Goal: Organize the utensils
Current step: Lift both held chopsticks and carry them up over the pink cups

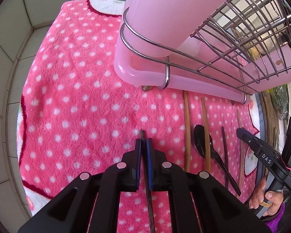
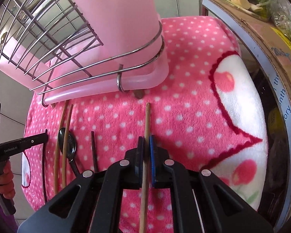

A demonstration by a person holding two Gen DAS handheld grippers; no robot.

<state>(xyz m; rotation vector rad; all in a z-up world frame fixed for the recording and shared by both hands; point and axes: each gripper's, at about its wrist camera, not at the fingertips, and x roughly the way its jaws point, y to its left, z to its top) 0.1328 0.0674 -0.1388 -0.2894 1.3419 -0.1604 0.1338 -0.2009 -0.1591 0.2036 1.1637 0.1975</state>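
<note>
Left gripper (image 1: 143, 143): jaws nearly together, clamped on a dark chopstick (image 1: 147, 184) that runs back between the blue pads and pokes out just past the fingertips. Held low over the pink polka-dot blanket (image 1: 77, 106), near the middle of the cloth.

Right gripper (image 2: 146, 141): jaws nearly together, pinching a light wooden chopstick (image 2: 147, 120); far tip pointing toward the dish rack, near end passing back under the gripper body.

Dish rack (image 1: 232, 44): wire basket on a pink plastic drip tray (image 1: 137, 71), at the far side of the blanket. Pink plastic container (image 1: 164, 9) upright in the rack's wire ring.

Loose utensils on the blanket, near side of the tray, lying roughly parallel between the two grippers:
- two long wooden chopsticks (image 1: 187, 132), (image 1: 206, 132), far tips close to the tray edge;
- black spoon (image 1: 200, 141), bowl toward the rack, crossed by the second wooden chopstick;
- dark chopstick (image 1: 225, 155), just right of the spoon;
- further wooden stick (image 1: 240, 145) at the right in the left wrist view, partly hidden by the right gripper.

Hands: fingers of the right hand (image 1: 267, 200) wrapped on its handle; left hand (image 2: 4, 178) likewise at the left edge of the right wrist view.

Cardboard box (image 2: 261, 31) with greens, far right beyond the blanket. Tiled wall (image 1: 13, 48) to the left.
</note>
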